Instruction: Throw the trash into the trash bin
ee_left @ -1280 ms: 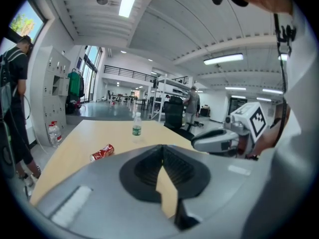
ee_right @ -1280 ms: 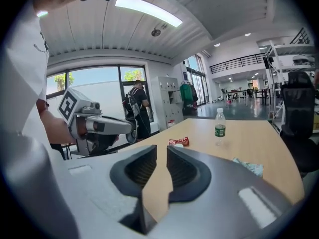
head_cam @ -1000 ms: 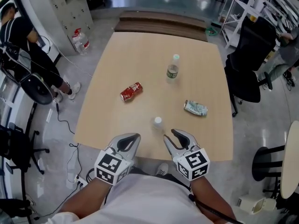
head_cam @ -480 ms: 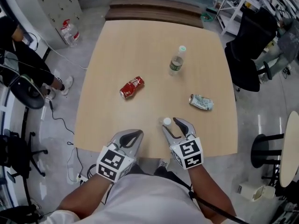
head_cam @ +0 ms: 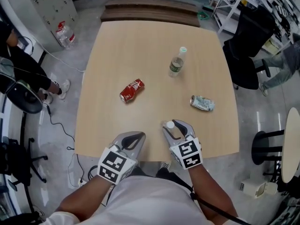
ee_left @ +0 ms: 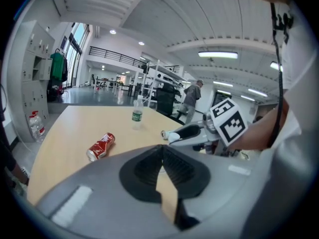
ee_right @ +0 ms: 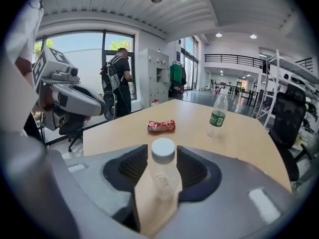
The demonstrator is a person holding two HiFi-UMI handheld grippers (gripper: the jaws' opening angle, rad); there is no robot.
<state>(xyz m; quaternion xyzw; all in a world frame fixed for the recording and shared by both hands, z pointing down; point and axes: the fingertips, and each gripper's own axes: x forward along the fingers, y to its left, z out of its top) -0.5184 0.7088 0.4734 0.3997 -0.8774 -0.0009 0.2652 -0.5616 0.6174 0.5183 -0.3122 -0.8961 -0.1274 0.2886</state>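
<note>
Lowered since before, our right gripper point(head_cam: 173, 126) straddles the small bottle point(ee_right: 163, 153), jaws closing, not touching, its clear body faint; left gripper point(head_cam: 139, 136) sits closed, empty; two bottles point(head_cam: 176, 64), two cans point(head_cam: 131, 90).

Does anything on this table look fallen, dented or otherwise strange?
Two things stand out. The red can lies on its side near the middle of the table, and the silver-green can lies flat toward the right edge, visibly crumpled. The green-labelled bottle and the small white-capped bottle stand upright.
</note>
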